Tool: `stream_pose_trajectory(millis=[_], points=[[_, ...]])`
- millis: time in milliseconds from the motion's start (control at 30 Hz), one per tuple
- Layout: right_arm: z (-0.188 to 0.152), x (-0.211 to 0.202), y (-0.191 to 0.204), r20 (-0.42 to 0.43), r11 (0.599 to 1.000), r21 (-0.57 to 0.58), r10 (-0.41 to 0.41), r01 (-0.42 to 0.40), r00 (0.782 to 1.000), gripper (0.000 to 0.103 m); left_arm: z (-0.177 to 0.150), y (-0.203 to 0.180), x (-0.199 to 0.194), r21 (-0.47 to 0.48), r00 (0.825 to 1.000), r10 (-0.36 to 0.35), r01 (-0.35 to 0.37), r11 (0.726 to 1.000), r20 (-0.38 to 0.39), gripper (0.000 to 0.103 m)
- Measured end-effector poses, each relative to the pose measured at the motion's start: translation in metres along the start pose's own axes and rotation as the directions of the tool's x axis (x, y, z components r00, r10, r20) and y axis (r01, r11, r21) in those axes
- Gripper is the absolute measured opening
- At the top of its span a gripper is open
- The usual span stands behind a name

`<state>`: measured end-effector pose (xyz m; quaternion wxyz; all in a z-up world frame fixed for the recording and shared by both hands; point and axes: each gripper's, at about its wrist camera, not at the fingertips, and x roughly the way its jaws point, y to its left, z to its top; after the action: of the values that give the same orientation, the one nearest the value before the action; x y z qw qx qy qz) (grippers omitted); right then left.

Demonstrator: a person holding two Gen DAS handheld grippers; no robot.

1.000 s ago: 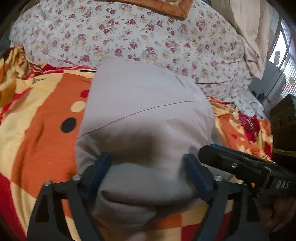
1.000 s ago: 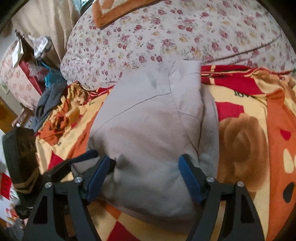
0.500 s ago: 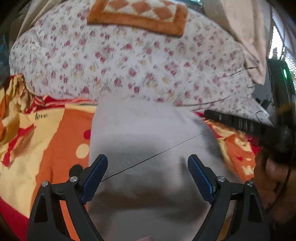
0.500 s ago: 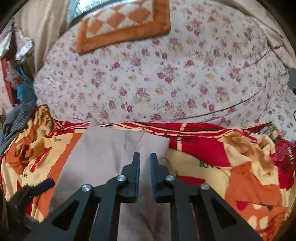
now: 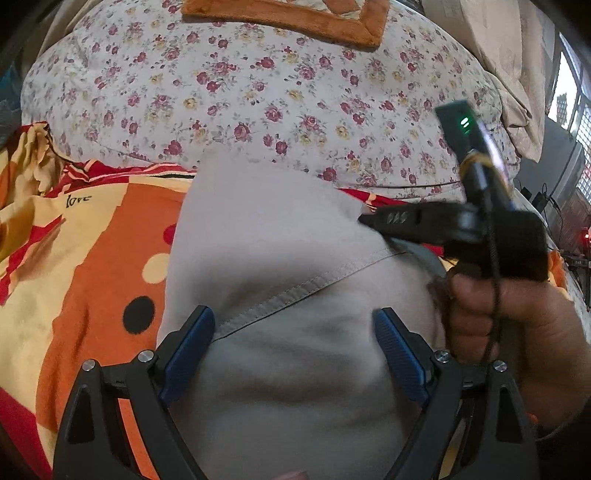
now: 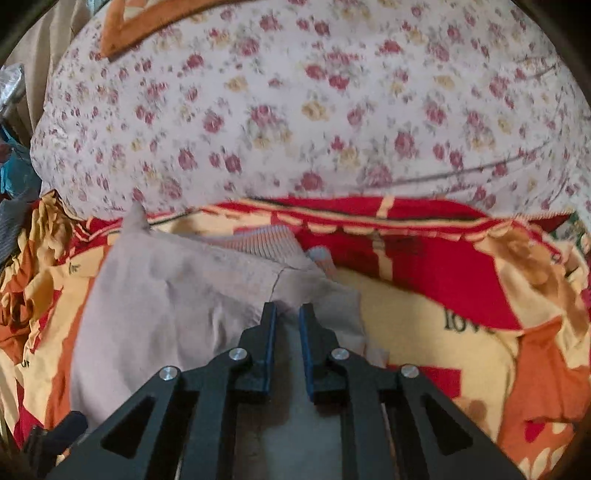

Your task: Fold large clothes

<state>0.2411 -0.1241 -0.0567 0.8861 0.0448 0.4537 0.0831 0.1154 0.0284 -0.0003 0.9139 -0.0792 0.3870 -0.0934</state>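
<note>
Grey garment [image 5: 280, 387] runs lengthwise ahead; right tool [image 6: 287, 312] nearer its far hem, clenched on cloth; left tool [image 5: 295, 350] released above.

1. The garment [image 5: 280, 243] is plain pale grey-beige, with a ribbed cuff [image 6: 266, 240] in faint orange and grey stripes.
2. The blanket [image 5: 85, 236] is orange, cream-yellow and red, with cream, red and black dots, brown roses and small black "love" lettering.
3. The duvet [image 5: 258, 85] is off-white, scattered with small dark-red and yellow roses.
4. The cushion [image 5: 288, 14] has an orange border around a checked middle.
5. Both tools are black; the left gripper [image 5: 295, 350] and right gripper [image 6: 287, 317] have blue finger pads.
</note>
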Motion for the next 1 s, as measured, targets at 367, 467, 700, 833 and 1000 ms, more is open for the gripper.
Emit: stream_pose_trajectory(millis=[367, 467, 700, 833, 1000], points=[[-0.003, 0.013, -0.006, -0.056, 0.999, 0.011, 0.045, -0.044, 0.997, 0.015, -0.002, -0.003, 0.0, 0.002, 1.0, 0.03, -0.03, 1.0, 0.004, 0.088], [0.011, -0.007, 0.01, -0.028, 0.999, -0.053, 0.011, -0.012, 1.0, 0.015, -0.001, 0.002, 0.001, -0.025, 1.0, 0.023, -0.023, 0.999, 0.0, 0.089], [0.037, -0.023, 0.074, -0.016, 0.945, -0.265, 0.193, -0.19, 0.981, 0.015, -0.002, 0.005, 0.001, -0.035, 1.0, 0.015, -0.015, 0.999, 0.0, 0.089], [0.031, 0.025, 0.076, -0.146, 0.95, -0.286, 0.089, -0.129, 0.985, 0.016, -0.003, 0.003, 0.002, -0.021, 1.0, 0.021, -0.021, 1.0, -0.002, 0.089], [0.025, 0.009, 0.062, -0.125, 0.955, -0.26, 0.116, -0.146, 0.985, 0.016, -0.003, 0.001, 0.002, -0.026, 0.999, 0.037, -0.037, 0.999, -0.004, 0.089]])
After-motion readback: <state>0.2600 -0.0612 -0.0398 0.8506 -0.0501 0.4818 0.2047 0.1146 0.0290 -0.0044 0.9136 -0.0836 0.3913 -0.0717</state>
